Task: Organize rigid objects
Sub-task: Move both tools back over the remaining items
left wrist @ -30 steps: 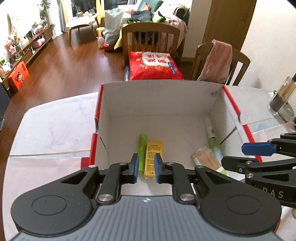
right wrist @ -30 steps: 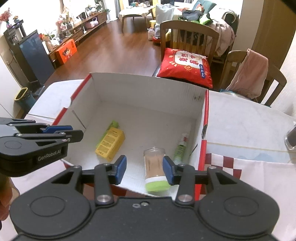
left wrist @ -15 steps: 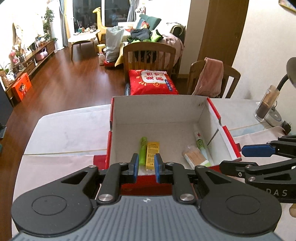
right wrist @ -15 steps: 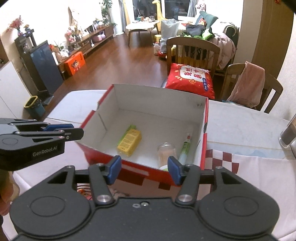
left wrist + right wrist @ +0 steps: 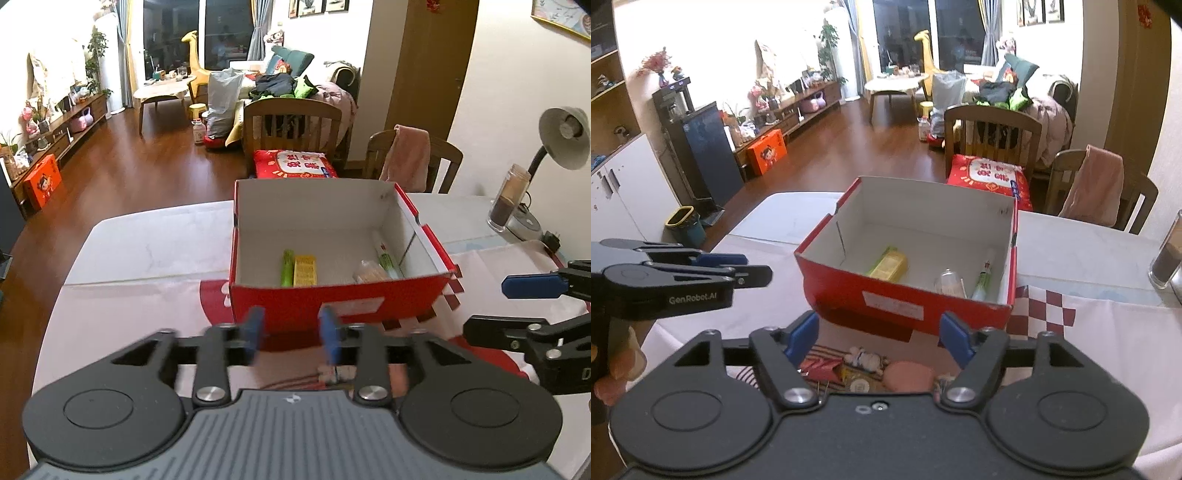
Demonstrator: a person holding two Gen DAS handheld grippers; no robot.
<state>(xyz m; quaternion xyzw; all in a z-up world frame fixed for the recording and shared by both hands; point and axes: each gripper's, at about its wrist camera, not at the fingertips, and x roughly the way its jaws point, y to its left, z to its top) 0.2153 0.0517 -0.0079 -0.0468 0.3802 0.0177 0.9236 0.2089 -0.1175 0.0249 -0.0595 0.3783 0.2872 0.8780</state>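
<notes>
Your left claw (image 5: 291, 334): jaws just been opening, now spread, nothing between them. Your right claw (image 5: 879, 338): jaws just been opening too, spread wider, empty. Red box (image 5: 332, 301) on counter (image 5: 155, 243) ahead of both claws, open top, white inside, pale label on near wall. Inside: green tube (image 5: 287, 267) touching yellow carton (image 5: 304, 270) at left; clear jar (image 5: 369, 272) on its side beside slim green-white tube (image 5: 386, 258) at right wall.
</notes>
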